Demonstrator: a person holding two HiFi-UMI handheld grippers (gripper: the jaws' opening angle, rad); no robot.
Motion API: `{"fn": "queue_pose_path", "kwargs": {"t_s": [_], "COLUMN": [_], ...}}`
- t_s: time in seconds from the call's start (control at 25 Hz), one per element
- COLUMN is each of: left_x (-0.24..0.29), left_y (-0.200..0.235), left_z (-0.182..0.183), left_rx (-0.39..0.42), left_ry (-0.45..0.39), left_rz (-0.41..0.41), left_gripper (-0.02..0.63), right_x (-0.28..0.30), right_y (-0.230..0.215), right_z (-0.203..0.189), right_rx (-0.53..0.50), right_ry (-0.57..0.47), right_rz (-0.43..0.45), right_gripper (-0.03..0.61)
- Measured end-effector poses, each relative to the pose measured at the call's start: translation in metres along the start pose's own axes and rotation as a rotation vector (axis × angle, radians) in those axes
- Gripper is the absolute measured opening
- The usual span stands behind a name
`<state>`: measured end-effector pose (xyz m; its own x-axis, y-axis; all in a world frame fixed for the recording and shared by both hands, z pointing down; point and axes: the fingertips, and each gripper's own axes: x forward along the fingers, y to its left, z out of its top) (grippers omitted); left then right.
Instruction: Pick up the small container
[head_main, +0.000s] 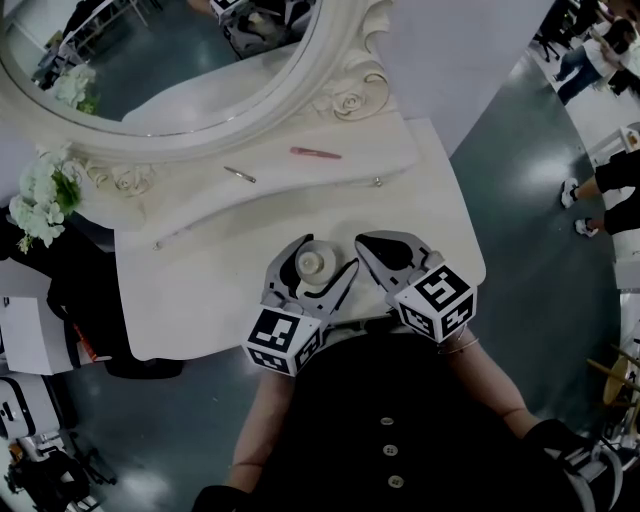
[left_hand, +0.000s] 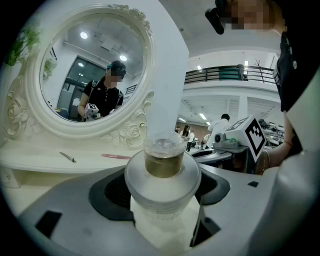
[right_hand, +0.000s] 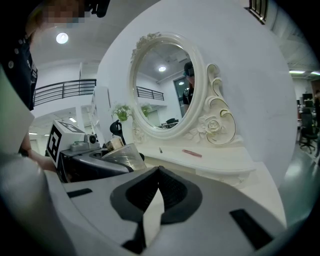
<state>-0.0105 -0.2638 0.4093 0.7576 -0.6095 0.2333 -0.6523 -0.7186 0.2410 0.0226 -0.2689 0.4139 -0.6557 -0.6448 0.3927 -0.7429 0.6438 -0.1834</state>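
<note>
The small container is a frosted round jar with a gold neck and a clear cap. It stands upright between the two fingers of my left gripper, which is shut on it over the front of the white dressing table. I cannot tell whether the jar touches the tabletop. In the left gripper view the jar fills the gap of the left gripper. My right gripper is just right of the jar, shut with nothing in it; its tips meet in the right gripper view. That view shows the jar at its left.
An ornate white oval mirror stands at the table's back. On the shelf below it lie a pink stick and a small metal tool. White flowers are at the left. People stand on the floor at far right.
</note>
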Motion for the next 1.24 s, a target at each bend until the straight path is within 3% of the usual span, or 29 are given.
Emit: {"fn": "queue_pose_path", "kwargs": {"t_s": [1.24], "left_x": [0.009], "left_y": [-0.006], "left_z": [0.005], "left_rx": [-0.007], "left_ry": [0.007], "left_rz": [-0.01], "left_gripper": [0.31], "right_x": [-0.008], "right_y": [-0.015], "right_z": [-0.01], "right_rx": [-0.007], "right_ry": [0.03], "right_rz": [-0.025], "right_gripper": [0.002]}}
